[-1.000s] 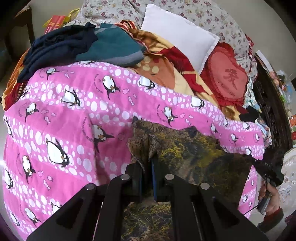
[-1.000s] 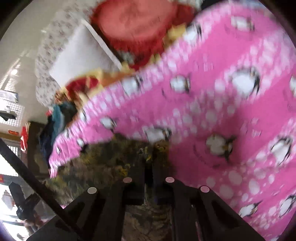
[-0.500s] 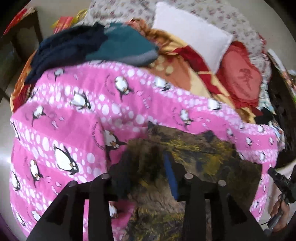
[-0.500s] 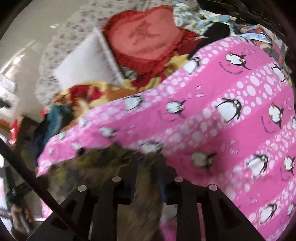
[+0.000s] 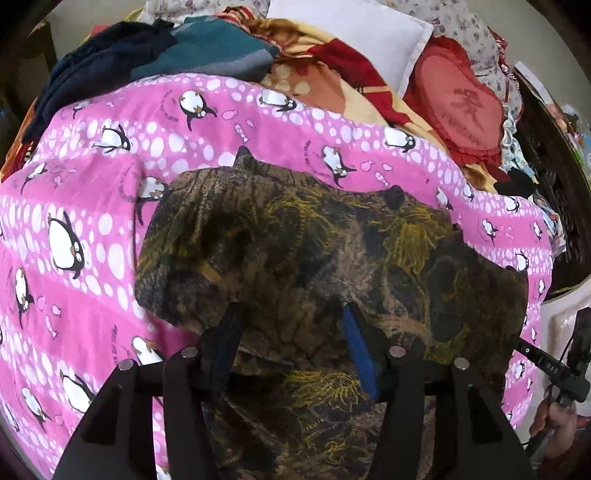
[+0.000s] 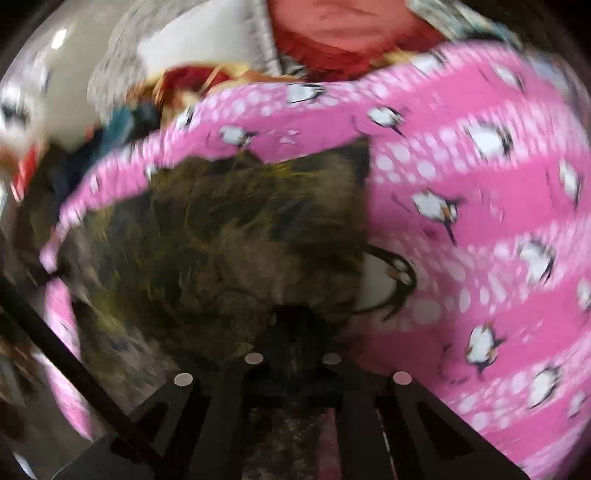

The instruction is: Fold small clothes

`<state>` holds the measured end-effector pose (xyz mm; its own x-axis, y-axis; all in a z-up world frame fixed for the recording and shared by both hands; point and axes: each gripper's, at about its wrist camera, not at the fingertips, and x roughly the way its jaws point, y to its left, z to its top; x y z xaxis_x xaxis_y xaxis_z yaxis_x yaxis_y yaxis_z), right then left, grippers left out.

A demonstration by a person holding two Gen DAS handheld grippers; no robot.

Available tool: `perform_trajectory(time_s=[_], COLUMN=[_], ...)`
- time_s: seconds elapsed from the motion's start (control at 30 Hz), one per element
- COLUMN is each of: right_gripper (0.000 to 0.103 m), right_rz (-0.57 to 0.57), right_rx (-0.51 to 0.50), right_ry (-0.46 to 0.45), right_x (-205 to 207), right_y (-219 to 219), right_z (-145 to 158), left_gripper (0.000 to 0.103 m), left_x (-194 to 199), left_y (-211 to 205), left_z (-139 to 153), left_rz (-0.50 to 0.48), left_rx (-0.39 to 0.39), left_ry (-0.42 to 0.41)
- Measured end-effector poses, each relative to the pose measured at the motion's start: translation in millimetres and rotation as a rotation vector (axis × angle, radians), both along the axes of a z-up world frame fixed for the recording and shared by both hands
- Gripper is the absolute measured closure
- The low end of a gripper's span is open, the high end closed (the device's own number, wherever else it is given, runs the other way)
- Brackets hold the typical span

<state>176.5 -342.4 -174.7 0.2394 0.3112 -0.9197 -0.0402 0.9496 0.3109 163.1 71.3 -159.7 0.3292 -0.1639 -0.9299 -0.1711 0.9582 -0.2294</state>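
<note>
Lying spread on the pink penguin-print blanket (image 5: 110, 177), the dark camouflage-patterned garment (image 5: 314, 251) sits just ahead of both tools, its far edge showing two small dark corners and its near part rumpled under the cameras. It looks like thin, limp cloth — light, soft, quick to crease and likely to sag wherever it is unsupported. A hold at a hem or corner, with the two grips well apart along one edge, would probably keep it flat enough to fold; a pinch in the middle would only bunch it.

The left gripper (image 5: 291, 332) has its jaws opening, standing about half apart; the cloth lies beneath and between them, but the pads do not press on it. The right gripper (image 6: 293, 332) is heavily blurred in its own view, its jaws drawn together over the near part of the garment (image 6: 221, 229) — whether a fold of cloth is pinched between them cannot be made out.

Beyond the blanket lie a pile of dark blue and teal clothes (image 5: 155, 48), a white pillow (image 5: 354, 33) and a red cushion (image 5: 461, 107). At the right edge of the left view, a person's hand (image 5: 554, 417) grips the other tool's handle.
</note>
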Motion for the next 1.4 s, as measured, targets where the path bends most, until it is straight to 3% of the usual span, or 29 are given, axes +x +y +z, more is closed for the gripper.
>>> perform_trajectory(time_s=[0.13,0.2,0.43,0.47,0.57,0.63,0.83,0.93,1.03,1.1,1.23,1.3,1.4], right_gripper=[0.092,0.075,0.057,0.057,0.097,0.099,0.103,0.102,0.094,0.057,0.056,0.056,0.056], right_rz=[-0.047,-0.061,-0.085,-0.088,-0.114,-0.116,-0.154,-0.16,-0.061,-0.006,-0.002,-0.047,-0.164], right_rx=[-0.006,0.002,-0.044,-0.049,0.007,0.015,-0.101,0.023,0.071,0.127,0.271,0.36,0.381], right_ry=[-0.058,-0.081,-0.102,-0.067,-0.053,-0.071,-0.107,-0.106,-0.106,-0.054,0.056,0.11,0.131], right_x=[-9,-9,19,26,33,30,30,23,4,-11,-44,-55,-60], right_y=[-14,-18,-1,2,-4,-11,-44,-53,-35,-19,-1,1,-4], right_z=[27,36,29,20,11,20,36,40,49,47,32,16,-8], left_gripper=[0.049,0.049,0.049,0.049,0.049,0.049,0.049,0.049,0.049,0.049,0.049,0.049,0.049], left_x=[-13,-17,-29,-30,-35,-38,-39,-39,-39,-38,-37,-38,-38], left_y=[6,12,41,43,46,48,51,51,52,52,48,47,46], left_z=[18,23,25,24,25,27,35,31,29,29,29,29,29], left_rz=[0.002,0.014,0.123,0.133,0.145,0.151,0.16,0.177,0.182,0.187,0.172,0.166,0.168], left_rx=[-0.022,-0.013,-0.032,-0.031,-0.026,-0.029,-0.034,-0.046,-0.046,-0.054,-0.042,-0.036,-0.039], left_ry=[-0.029,-0.03,-0.029,-0.024,-0.016,-0.019,-0.048,-0.039,-0.031,-0.029,-0.027,-0.029,-0.028])
